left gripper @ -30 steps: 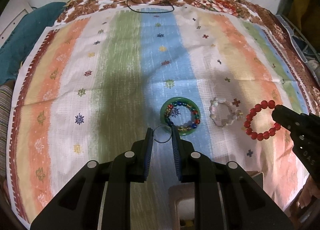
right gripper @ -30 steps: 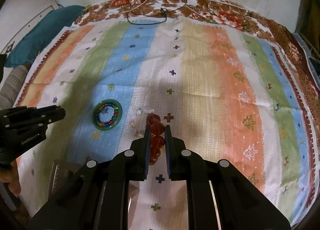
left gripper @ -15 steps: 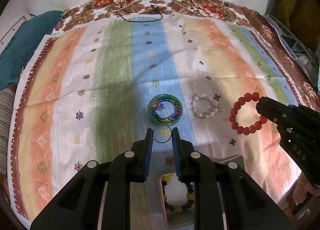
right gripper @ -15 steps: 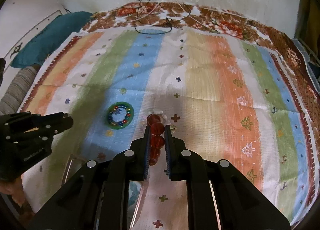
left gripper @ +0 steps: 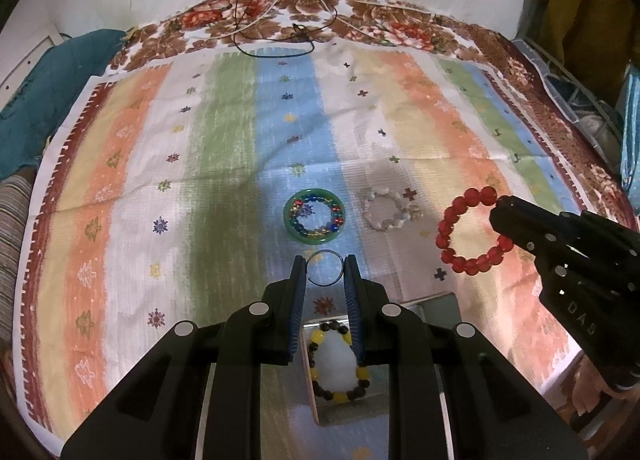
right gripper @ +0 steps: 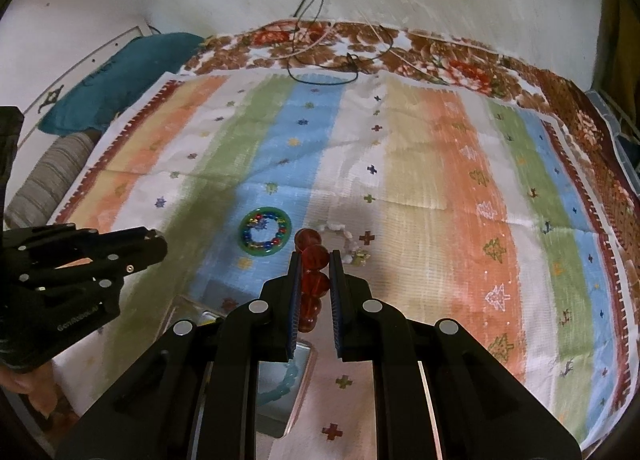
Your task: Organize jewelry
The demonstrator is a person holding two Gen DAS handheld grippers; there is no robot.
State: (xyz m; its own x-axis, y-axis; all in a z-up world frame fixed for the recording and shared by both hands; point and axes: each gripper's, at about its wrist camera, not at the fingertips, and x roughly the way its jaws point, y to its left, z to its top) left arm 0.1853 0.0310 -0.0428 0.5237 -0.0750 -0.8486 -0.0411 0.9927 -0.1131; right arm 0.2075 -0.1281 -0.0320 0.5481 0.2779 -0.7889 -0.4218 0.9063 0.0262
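Left gripper grasps wire ring | right gripper grasps red bracelet | box holds yellow-brown bracelet

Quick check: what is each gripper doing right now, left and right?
Left gripper: shut on thin wire ring.
Right gripper: shut on red bead bracelet.

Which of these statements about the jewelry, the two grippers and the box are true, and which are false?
1. The right gripper holds the red bead bracelet. True.
2. The left gripper holds the green bangle. False: it holds a thin wire ring; the bangle lies on the striped cloth.
3. The white bead bracelet lies on the cloth between the green bangle and the red bracelet. True.
4. The box below the left gripper is empty. False: a yellow-and-dark bead bracelet lies in it.
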